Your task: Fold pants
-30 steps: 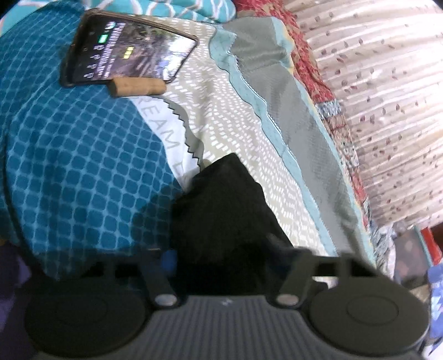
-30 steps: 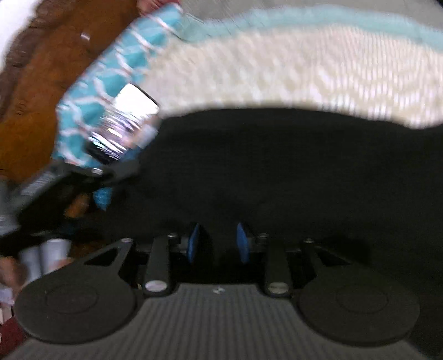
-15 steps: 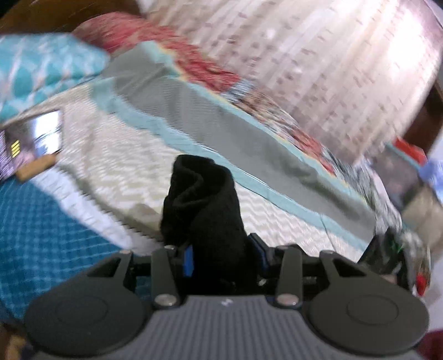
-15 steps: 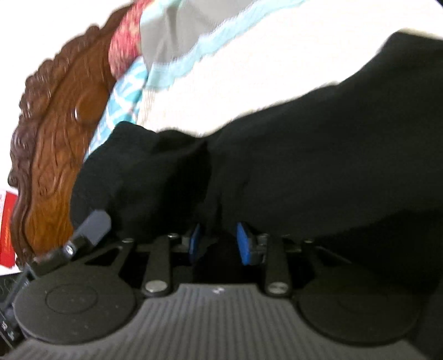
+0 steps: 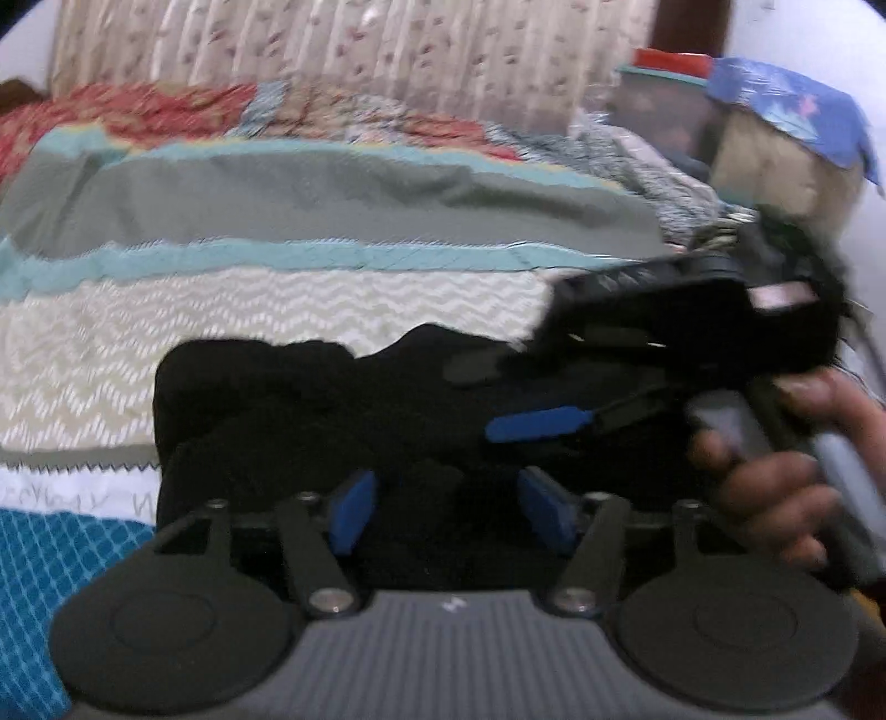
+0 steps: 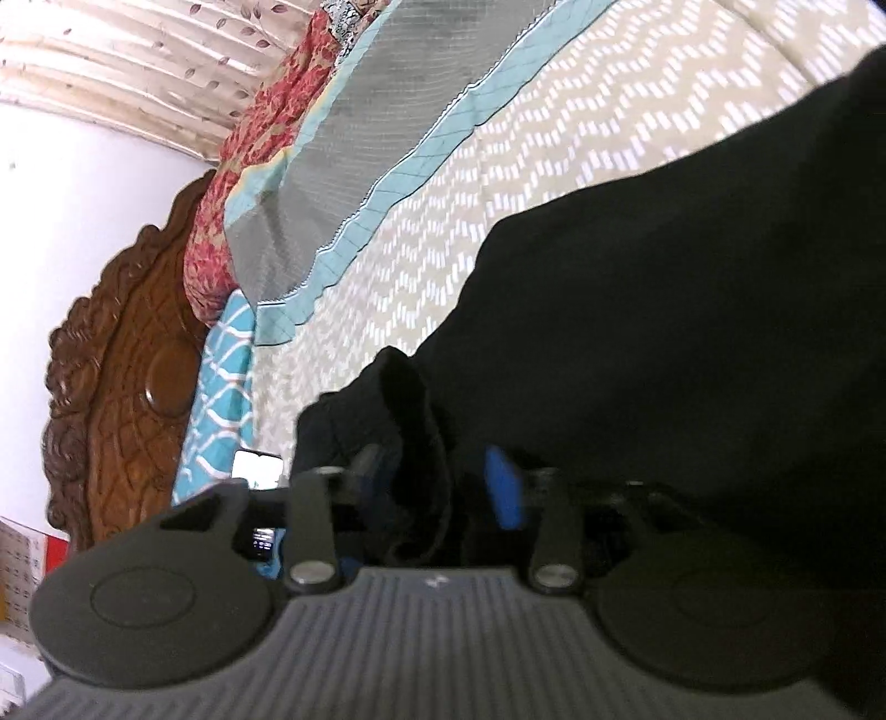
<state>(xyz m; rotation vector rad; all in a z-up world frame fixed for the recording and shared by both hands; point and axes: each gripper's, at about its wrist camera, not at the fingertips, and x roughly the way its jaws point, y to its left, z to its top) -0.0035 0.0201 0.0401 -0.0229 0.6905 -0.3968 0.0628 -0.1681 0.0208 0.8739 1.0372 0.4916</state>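
The black pants (image 5: 288,404) lie bunched on the bed's patterned cover (image 5: 249,310). My left gripper (image 5: 443,512) has its blue pads apart with a bunch of black cloth between them. My right gripper (image 6: 437,487) has a fold of the same pants (image 6: 664,332) between its blue pads, which stand apart. In the left wrist view the right gripper (image 5: 531,399) comes in from the right, held by a hand (image 5: 775,471), just above the pants.
A carved wooden headboard (image 6: 122,376) stands at the bed's head. A phone (image 6: 257,468) lies near the teal pillow (image 6: 221,376). A curtain (image 5: 332,50) hangs behind the bed. Containers and a covered bundle (image 5: 775,138) stand at the far right.
Both grippers have swung round with the pants. The left one now faces across the bed toward the curtain, its pads wider apart. The right gripper has come close beside it.
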